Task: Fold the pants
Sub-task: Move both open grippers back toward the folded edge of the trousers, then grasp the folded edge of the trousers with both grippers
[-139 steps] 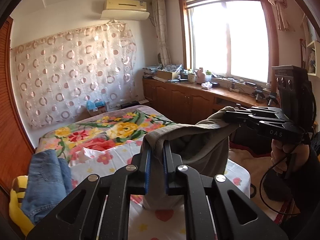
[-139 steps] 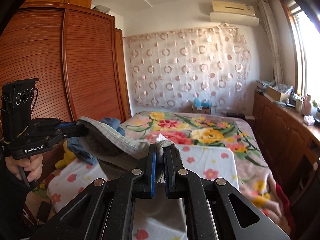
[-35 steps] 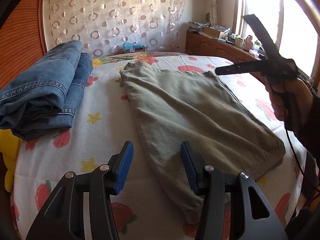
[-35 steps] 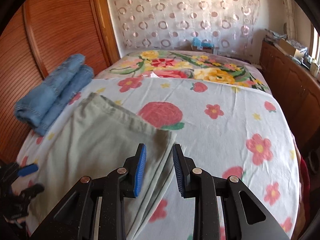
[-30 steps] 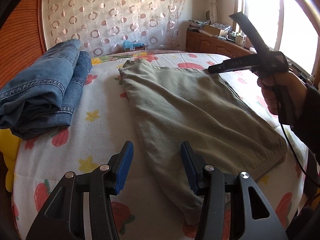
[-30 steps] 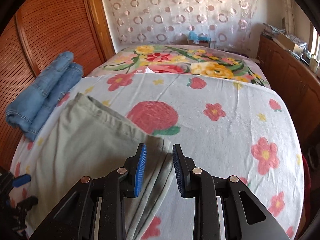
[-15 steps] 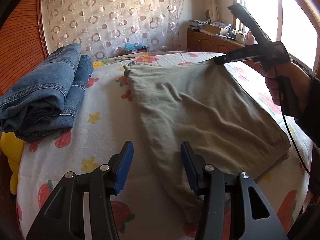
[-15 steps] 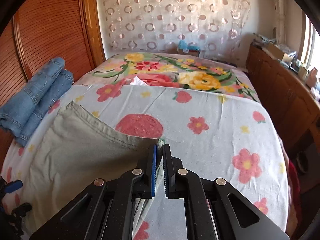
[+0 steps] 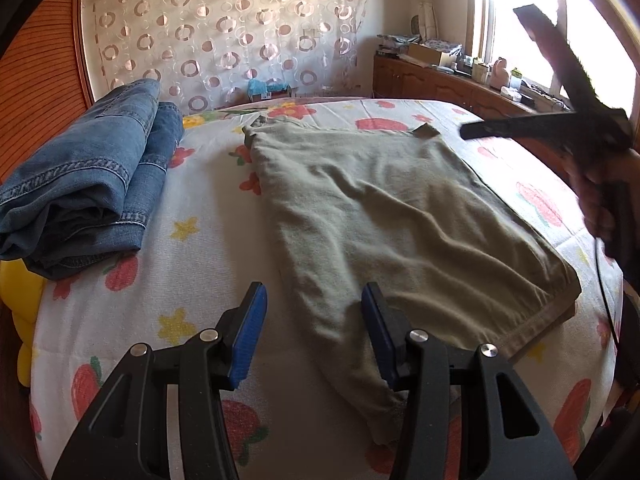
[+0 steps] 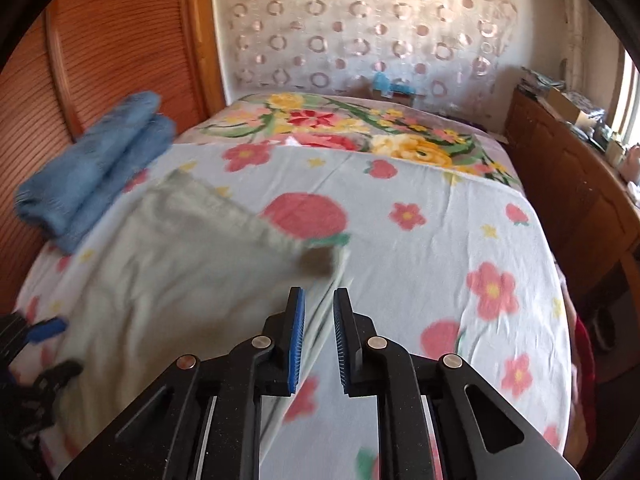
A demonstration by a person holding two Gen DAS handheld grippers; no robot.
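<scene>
Olive-grey cotton, soft and faintly napped, makes up the pants (image 9: 400,216), which are laid flat on the bed (image 9: 200,264) as a folded rectangle with shallow creases across the top layer. The long axis is run from the near hem, just ahead of the left gripper (image 9: 314,336), away toward the far end of the bed, where a small corner tab is turned up. The left gripper is held with its blue-padded jaws released and well parted; the near left edge of the cloth is seen between them in the picture, but no pad is pressed on it. The right gripper (image 10: 319,340) is found at the opposite long edge, near the far corner; its jaws have just been opening a little from a closed pinch, and nothing is clasped between them, the layered edge lying below and ahead of the tips. The near end is judged closer to the left hand, the far corner closer to the right hand (image 9: 600,188), so a fold across the long axis would be started from both edges at once. Folded blue denim jeans (image 9: 84,184), heavy and stitched, are stacked left of the pants, apart from them. The bed cover is white with printed red flowers.
</scene>
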